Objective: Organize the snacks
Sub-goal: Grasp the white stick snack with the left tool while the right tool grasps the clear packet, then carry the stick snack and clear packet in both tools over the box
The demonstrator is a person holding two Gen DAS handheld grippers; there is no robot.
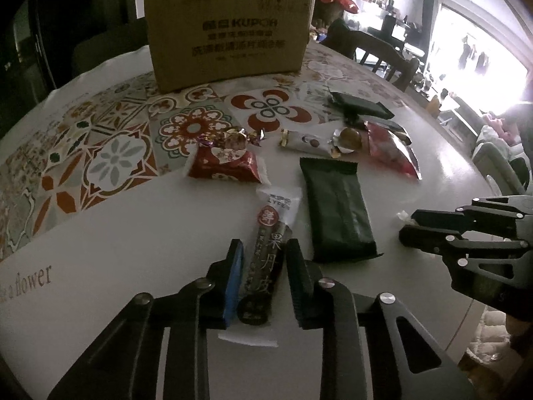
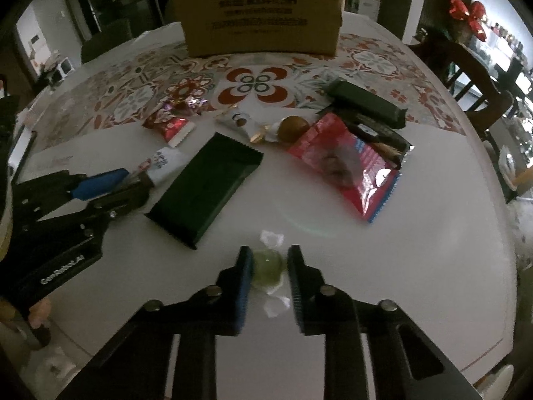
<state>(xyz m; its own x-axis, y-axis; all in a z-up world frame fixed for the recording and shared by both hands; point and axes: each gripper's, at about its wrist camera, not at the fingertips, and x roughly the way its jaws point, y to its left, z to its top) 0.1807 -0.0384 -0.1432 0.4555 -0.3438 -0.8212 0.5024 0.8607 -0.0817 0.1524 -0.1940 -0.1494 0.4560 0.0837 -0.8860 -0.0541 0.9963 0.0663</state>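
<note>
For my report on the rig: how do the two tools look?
Both tools, left and right, are black metal linkages with silver rivets. Each has one blue pad and one black ribbed pad. White lettering marks the left tool's body in the right wrist view.

Both fisheye views are dim and soft, bent and black at the corners, with a blown-out window (image 1: 466, 50) glaring from the right and faint sheen on the table (image 2: 333, 250).
</note>
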